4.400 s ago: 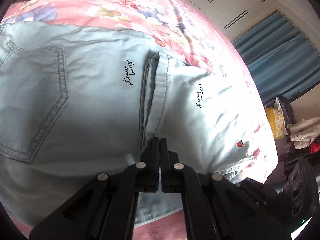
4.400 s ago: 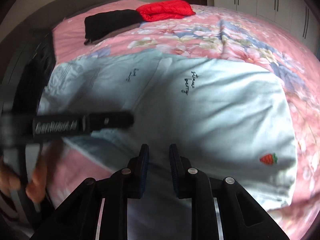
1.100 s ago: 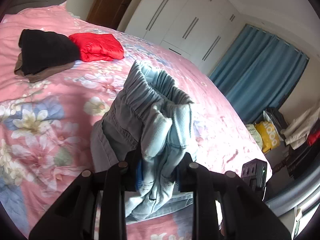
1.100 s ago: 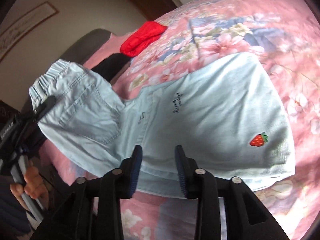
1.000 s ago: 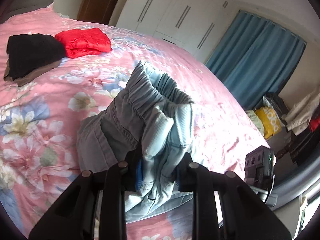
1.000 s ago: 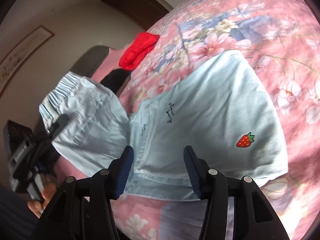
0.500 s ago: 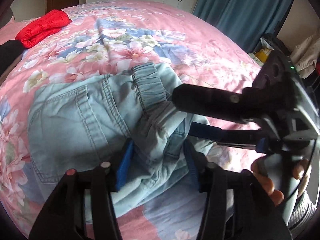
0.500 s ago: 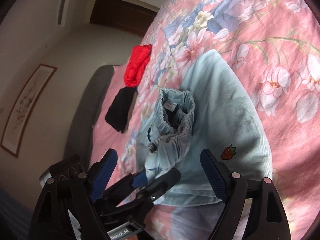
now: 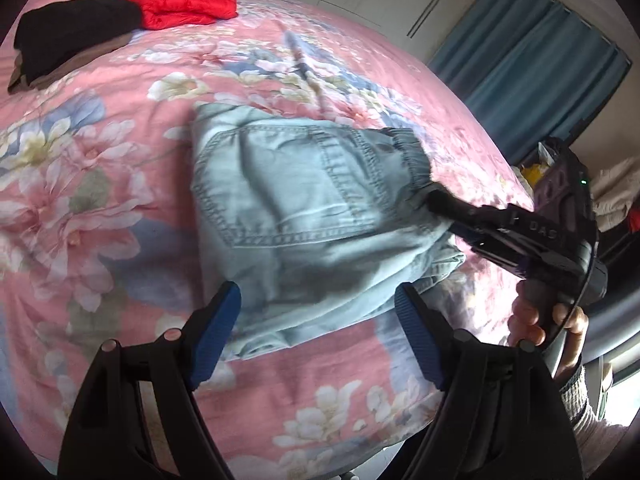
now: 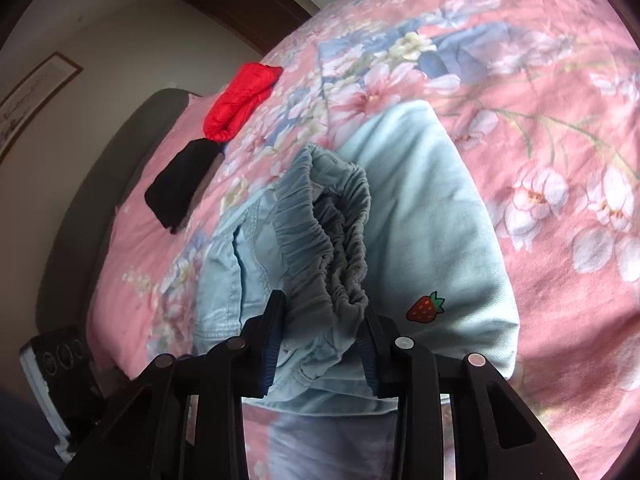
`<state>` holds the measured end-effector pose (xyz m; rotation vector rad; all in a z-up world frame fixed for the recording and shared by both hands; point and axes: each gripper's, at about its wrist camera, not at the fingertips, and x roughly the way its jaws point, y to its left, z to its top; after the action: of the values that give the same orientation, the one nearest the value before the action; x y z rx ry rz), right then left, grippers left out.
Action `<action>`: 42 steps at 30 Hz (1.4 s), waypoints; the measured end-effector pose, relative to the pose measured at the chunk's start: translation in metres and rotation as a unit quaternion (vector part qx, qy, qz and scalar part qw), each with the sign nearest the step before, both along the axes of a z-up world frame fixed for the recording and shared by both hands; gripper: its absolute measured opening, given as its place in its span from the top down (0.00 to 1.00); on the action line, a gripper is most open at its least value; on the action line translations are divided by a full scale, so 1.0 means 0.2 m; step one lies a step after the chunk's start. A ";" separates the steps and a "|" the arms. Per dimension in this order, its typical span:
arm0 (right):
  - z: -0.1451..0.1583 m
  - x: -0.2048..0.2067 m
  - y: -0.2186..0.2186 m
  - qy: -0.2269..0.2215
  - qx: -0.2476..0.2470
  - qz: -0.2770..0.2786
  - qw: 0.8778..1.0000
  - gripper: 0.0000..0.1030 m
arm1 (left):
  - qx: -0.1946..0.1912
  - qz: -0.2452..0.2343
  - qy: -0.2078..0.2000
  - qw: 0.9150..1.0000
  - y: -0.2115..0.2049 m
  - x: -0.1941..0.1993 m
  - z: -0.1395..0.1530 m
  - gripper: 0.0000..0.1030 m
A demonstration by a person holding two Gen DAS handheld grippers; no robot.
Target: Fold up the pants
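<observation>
The light blue denim pants (image 9: 304, 208) lie folded on the pink floral bedspread (image 9: 100, 200), back pocket up, elastic waistband (image 9: 408, 160) to the right. My left gripper (image 9: 318, 320) is open and empty, its fingers wide apart just before the near edge of the pants. My right gripper (image 10: 324, 320) is shut on the bunched waistband (image 10: 332, 232); in the left wrist view it shows as a black tool (image 9: 520, 236) at the waistband. A strawberry patch (image 10: 425, 306) shows on the lower layer.
A red folded garment (image 9: 184, 4) and a black one (image 9: 72, 36) lie at the far end of the bed. Blue curtains (image 9: 532, 60) and white wardrobes stand beyond. Clutter sits at the right past the bed's edge.
My left gripper let go of the waistband, opened wide and drew back. My right gripper closed on the waistband. The upper part of the pants now lies folded over the legs.
</observation>
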<state>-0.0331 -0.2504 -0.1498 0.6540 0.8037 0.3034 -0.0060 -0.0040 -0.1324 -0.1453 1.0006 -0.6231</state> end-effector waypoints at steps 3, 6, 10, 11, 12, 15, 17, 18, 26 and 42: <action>0.11 -0.05 -0.06 -0.042 0.006 -0.016 0.999 0.69 | -0.003 0.013 0.009 1.000 0.04 0.01 -0.01 0.23; 0.16 -0.09 -0.16 -0.058 0.003 -0.051 0.997 0.69 | -0.005 0.018 0.011 1.000 0.06 0.01 -0.02 0.23; 0.05 -0.09 -0.31 -0.019 0.003 -0.096 0.995 0.69 | -0.003 0.021 0.018 1.000 0.05 0.03 -0.05 0.23; 0.00 -0.08 -0.34 -0.008 0.015 -0.097 0.995 0.69 | -0.003 0.020 0.021 1.000 0.05 0.04 -0.06 0.23; -0.06 -0.07 -0.36 0.012 0.024 -0.086 0.996 0.69 | -0.002 0.020 0.023 1.000 0.05 0.05 -0.06 0.23; -0.17 -0.04 -0.35 0.050 0.011 -0.066 0.997 0.68 | 0.004 0.020 0.023 1.000 0.04 0.06 -0.05 0.23; -0.18 -0.04 -0.35 0.043 0.011 -0.061 0.997 0.68 | 0.004 0.022 0.027 0.999 0.04 0.08 -0.05 0.23; -0.18 -0.04 -0.36 0.044 0.016 -0.058 0.997 0.68 | 0.005 0.024 0.029 0.999 0.04 0.09 -0.05 0.23; 0.05 -0.20 -0.41 -0.024 -0.061 -0.097 0.993 0.50 | -0.005 0.037 0.023 0.999 0.08 0.22 0.02 0.24; 0.04 -0.12 0.55 -0.142 -0.198 0.159 0.957 0.75 | -0.011 -0.009 0.073 0.997 -0.23 0.82 -0.12 0.95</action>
<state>-0.0575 -0.1402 -0.1427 0.0964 0.6641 0.5014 0.1576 -0.0507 -0.1564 -0.2043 1.1380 -0.6466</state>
